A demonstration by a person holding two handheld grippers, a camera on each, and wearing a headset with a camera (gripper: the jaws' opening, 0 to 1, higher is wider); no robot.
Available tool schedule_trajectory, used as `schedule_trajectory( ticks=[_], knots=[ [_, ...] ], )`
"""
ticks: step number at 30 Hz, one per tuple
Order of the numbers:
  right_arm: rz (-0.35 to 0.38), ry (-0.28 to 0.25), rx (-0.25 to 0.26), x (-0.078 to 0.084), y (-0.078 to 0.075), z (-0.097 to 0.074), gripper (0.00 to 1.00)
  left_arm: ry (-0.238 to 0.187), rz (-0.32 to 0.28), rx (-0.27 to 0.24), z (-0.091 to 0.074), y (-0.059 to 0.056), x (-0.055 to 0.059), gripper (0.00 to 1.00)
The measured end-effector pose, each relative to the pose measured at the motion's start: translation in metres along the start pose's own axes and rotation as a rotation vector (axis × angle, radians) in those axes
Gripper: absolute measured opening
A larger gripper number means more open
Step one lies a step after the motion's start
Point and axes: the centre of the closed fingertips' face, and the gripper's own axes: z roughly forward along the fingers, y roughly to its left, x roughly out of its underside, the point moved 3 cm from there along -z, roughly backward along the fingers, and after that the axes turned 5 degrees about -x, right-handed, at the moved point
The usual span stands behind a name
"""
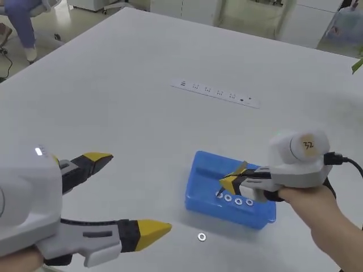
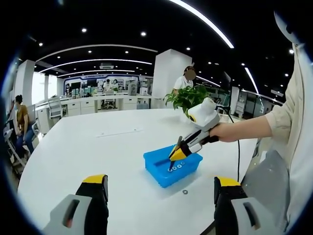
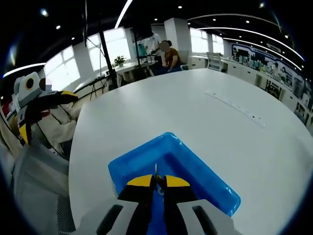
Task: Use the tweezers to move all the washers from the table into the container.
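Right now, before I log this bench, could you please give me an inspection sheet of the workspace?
Surface: white table, no spills seen.
Job's things: blue container holds four washers; one loose washer lies on the table just outside it; tweezers point down into the container.
Clutter: power strip farther back on the table.
Grippers: left gripper open, fingers wide apart, to the left of the container; right gripper shut on the tweezers, over the container.
Cables: black cable leaves the rear of the right gripper.
Surroundings: potted plant, desks, and people in the background.
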Motion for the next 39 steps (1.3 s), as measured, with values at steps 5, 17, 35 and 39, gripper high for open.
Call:
schedule_trajectory(
  ticks=[5, 17, 35, 39],
  knots=[
    [0.007, -0.043, 0.01, -0.005, 0.008, -0.01, 0.03, 0.007, 0.0, 0.006, 0.002, 0.0, 0.001, 0.91],
    [-0.029, -0.201, 0.029, -0.01, 0.036, -0.054, 0.03, 0.012, 0.005, 0.024, 0.007, -0.004, 0.001, 0.91],
    [-0.001, -0.084, -0.115, 0.03, 0.084, -0.015, 0.03, 0.018, -0.003, 0.02, 0.004, -0.003, 0.004, 0.91],
    [0.009, -0.058, -0.128, 0.035, 0.086, -0.008, 0.03, 0.023, -0.001, 0.016, 0.003, -0.002, 0.005, 0.91]
  ],
)
